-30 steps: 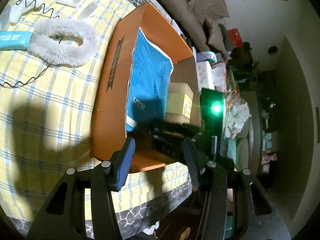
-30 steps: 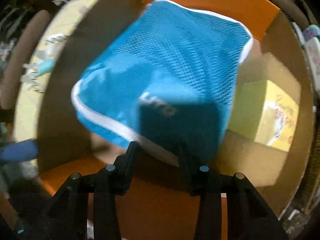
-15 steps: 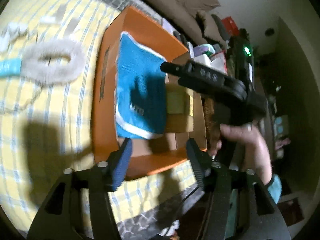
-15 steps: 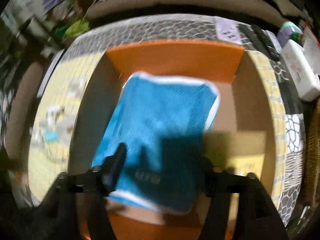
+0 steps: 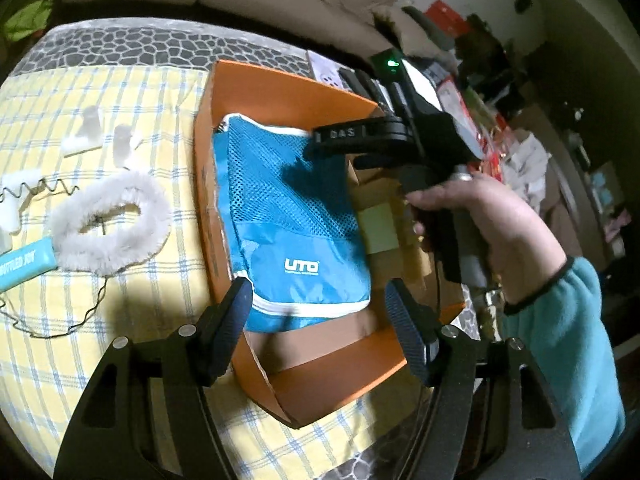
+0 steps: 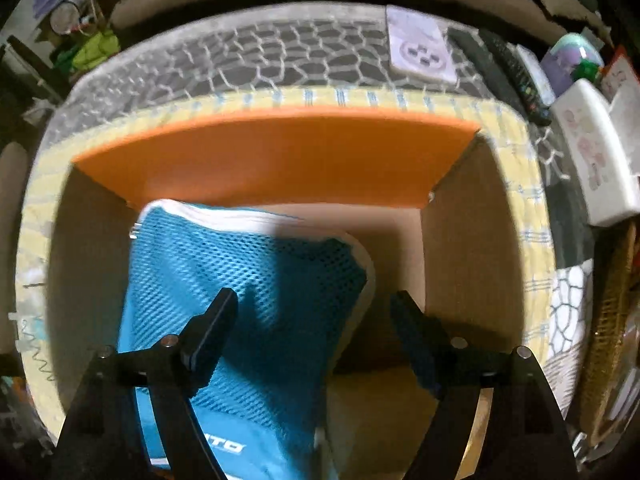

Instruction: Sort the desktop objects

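Note:
An orange cardboard box (image 5: 320, 380) stands on the yellow checked cloth. Inside it a blue mesh pouch (image 5: 288, 216) with a white logo lies flat, beside a small yellow box (image 5: 378, 228). My left gripper (image 5: 320, 308) hovers over the box's near end, its jaws opening with nothing between them. A hand (image 5: 480, 216) holds the right gripper above the box's far side. In the right wrist view the right gripper (image 6: 314, 304) points down into the box (image 6: 280, 152), jaws opening. The pouch (image 6: 240, 272) lies below its left finger, untouched.
Left of the box lie a white fluffy ring (image 5: 108, 220), a thin coiled wire (image 5: 40, 188), white plastic pieces (image 5: 88, 132) and a light blue tube (image 5: 24, 264). Beyond the box are a lilac card (image 6: 420, 48), remote controls (image 6: 508, 68) and a white case (image 6: 592, 152).
The right gripper has let go of the blue pouch, opened wide and drawn back above the box; the pouch now lies flat. The left gripper has opened wider, rolled and lifted a little.

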